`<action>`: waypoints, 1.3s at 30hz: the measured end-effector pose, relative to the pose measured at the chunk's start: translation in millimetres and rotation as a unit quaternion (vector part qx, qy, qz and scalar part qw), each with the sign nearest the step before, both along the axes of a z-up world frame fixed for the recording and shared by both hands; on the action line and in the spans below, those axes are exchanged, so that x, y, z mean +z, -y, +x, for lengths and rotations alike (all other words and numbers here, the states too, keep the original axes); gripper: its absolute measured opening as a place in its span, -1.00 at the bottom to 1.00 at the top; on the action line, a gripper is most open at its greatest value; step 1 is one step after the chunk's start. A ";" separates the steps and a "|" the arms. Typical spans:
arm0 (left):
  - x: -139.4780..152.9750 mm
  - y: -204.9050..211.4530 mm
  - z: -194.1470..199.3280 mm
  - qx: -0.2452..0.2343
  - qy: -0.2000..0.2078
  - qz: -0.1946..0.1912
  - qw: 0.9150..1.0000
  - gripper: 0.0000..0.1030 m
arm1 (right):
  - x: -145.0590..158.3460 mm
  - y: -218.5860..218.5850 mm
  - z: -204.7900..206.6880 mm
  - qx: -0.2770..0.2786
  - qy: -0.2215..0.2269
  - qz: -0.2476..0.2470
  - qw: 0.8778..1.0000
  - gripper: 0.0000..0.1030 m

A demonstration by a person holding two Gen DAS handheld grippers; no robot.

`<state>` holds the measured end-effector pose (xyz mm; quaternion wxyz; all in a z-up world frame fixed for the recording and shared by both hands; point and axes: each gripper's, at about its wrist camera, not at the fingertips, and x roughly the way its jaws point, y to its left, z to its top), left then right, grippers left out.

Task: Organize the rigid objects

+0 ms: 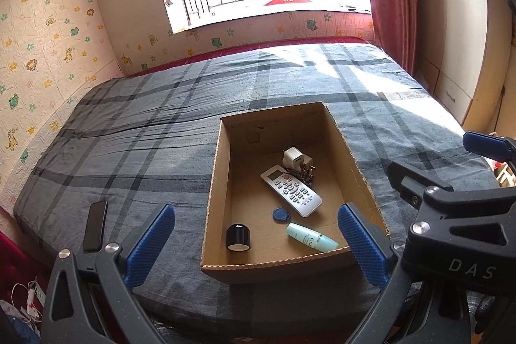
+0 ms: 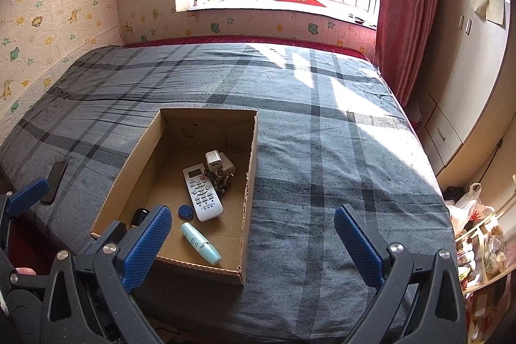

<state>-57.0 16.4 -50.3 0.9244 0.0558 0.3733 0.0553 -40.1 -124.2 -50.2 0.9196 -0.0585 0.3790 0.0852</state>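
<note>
One open cardboard box (image 1: 216, 182) sits on the plaid bedspread (image 2: 322, 150), holding one white remote (image 1: 291, 190), one white charger (image 1: 294, 156), one key bunch (image 2: 222, 179), one blue round tag (image 1: 281, 214), one black cylinder (image 1: 238, 237) and one pale-green tube (image 1: 311, 237). One black phone (image 1: 95, 225) lies far left, outside. The left gripper (image 1: 256, 244) and right gripper (image 2: 254, 247) both gape wide, empty.
</note>
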 end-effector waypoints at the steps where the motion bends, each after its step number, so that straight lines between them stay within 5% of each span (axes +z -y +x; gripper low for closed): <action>1: 0.0 -0.1 0.0 0.000 0.000 -0.001 1.000 1.00 | 0.1 0.2 0.0 0.000 0.000 0.000 1.000 1.00; 39: -5.5 -1.7 3.9 -0.005 -0.008 -0.014 1.000 1.00 | -2.9 -0.5 1.3 -0.001 0.006 -0.007 1.000 1.00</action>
